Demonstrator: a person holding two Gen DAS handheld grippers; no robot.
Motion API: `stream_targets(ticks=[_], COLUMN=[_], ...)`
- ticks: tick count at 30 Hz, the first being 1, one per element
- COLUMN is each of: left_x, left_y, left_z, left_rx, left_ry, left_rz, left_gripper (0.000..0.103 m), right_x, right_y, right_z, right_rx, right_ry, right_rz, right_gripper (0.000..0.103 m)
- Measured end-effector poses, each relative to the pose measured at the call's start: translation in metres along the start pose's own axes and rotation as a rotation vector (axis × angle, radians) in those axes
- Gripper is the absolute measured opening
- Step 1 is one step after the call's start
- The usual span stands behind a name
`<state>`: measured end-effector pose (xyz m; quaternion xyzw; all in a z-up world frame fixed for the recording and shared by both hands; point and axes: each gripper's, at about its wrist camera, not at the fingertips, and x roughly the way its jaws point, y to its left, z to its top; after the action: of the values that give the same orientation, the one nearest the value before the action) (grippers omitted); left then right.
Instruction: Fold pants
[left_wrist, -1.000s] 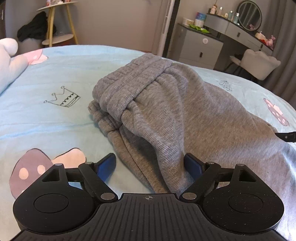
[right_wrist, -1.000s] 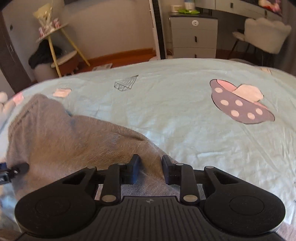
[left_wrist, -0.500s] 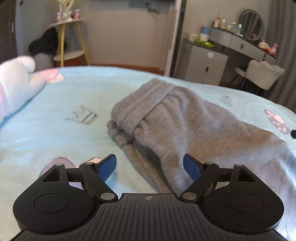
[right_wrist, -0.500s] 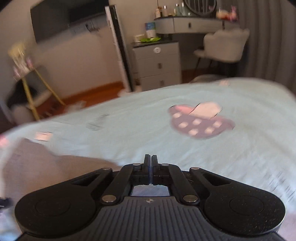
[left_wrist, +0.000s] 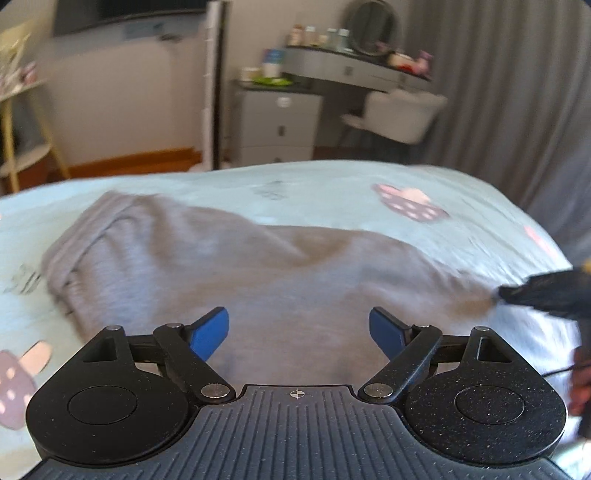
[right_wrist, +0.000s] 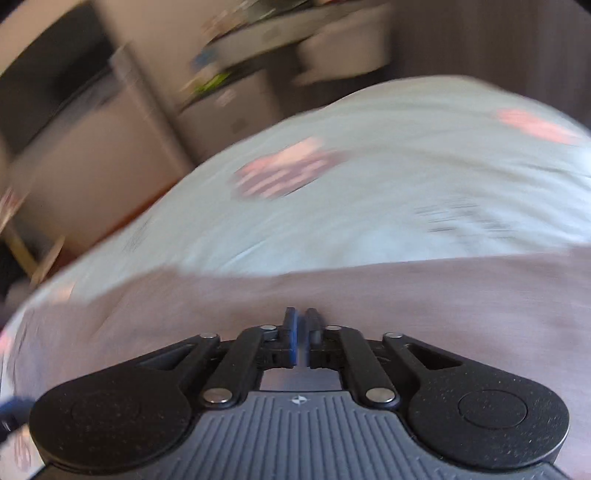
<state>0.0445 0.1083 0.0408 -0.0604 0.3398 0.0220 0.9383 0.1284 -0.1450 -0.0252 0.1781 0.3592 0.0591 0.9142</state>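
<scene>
Grey pants lie folded on the light blue bedsheet, waistband end at the left. My left gripper is open and empty, hovering above the near edge of the pants. My right gripper has its fingers nearly together, with only a thin gap and nothing visible between them, above the pants. It also shows at the right edge of the left wrist view, its tip at the pants' right end. The right wrist view is blurred by motion.
The sheet has mushroom prints. Beyond the bed stand a grey drawer unit, a dressing table with a round mirror, a white chair and grey curtains. A wooden side table is at the far left.
The left gripper has pulled back, risen and swung right, staying open. The right gripper shut, then swung fast and tilted, now over the pants' right end.
</scene>
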Motion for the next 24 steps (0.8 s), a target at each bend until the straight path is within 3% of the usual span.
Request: stream_targets(ticks=[4,7,10,13,16,18,20,24], left_x=[0.011,0.022,0.038,0.056,0.064,0.063,0.061,0.061], left_y=[-0.034,-0.057,-0.074,-0.081,-0.078,-0.076,-0.073,-0.072], left_z=[-0.009,-0.015,-0.024,-0.035,-0.041,-0.041,-0.042,-0.042], left_rx=[0.039,0.034,0.021,0.024,0.031,0.026,0.008,-0.006], left_ry=[0.043,0.078,0.116,0.176,0.184,0.171,0.168,0.164], left_rz=[-0.071,-0.133,-0.179,-0.174,-0.116,-0.116,-0.123,-0.111], left_gripper=[0.091,0.091,0.091,0.091,0.091,0.091,0.091,0.092], right_x=[-0.063,-0.116,-0.173,-0.218,-0.243,-0.247,-0.242,-0.223], right_y=[-0.1,-0.184,-0.259,-0.313,-0.349,-0.361,-0.367,-0.378], right_z=[-0.002,-0.013,-0.038,-0.07,-0.099,-0.112,-0.119,-0.116], right_rx=[0.236,0.408,0.579,0.724,0.803,0.836,0.866,0.886], right_ry=[-0.065,-0.126,-0.204,-0.263,-0.285,-0.279,-0.29,-0.331], right_rz=[-0.071,-0.205,-0.317,-0.423,-0.446,-0.441,-0.389,-0.307], right_gripper=[0.021,0.022,0.028,0.034,0.042,0.044,0.049,0.049])
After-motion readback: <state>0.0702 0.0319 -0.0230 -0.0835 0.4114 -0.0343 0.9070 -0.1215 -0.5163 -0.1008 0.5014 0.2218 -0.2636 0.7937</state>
